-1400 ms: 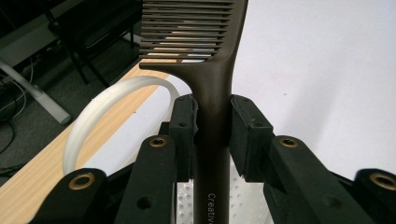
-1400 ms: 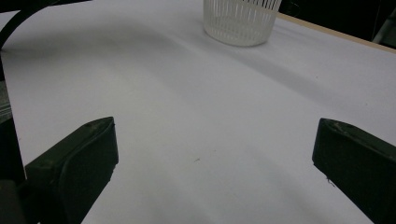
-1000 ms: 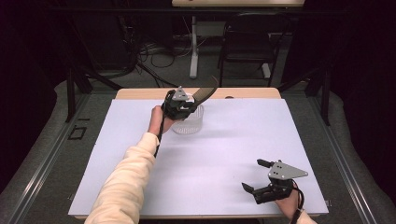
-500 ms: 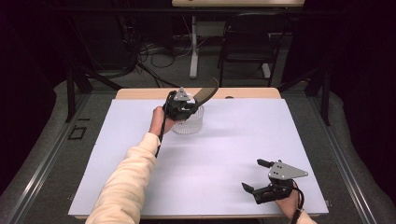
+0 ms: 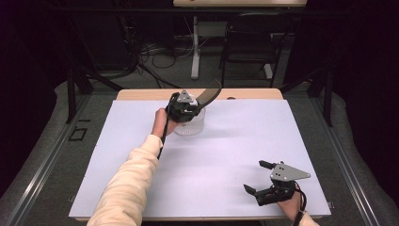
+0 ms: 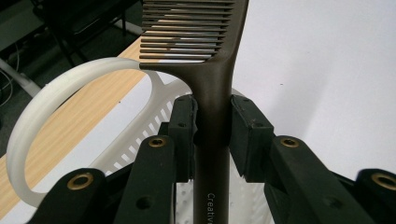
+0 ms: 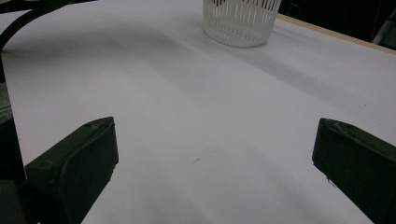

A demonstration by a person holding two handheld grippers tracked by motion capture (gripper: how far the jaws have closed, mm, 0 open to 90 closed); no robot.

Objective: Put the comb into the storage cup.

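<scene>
The left gripper's fingers are pinching a brown comb above the white basket; tilting could be dropping it outside. The right gripper is resting spread.

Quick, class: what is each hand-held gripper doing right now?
Left hand-held gripper: closed on the comb handle, over the white basket.
Right hand-held gripper: open, holding nothing.

Brown comb clamped, over white basket

Matt brown plastic comb; glossy white slotted plastic basket.
</scene>
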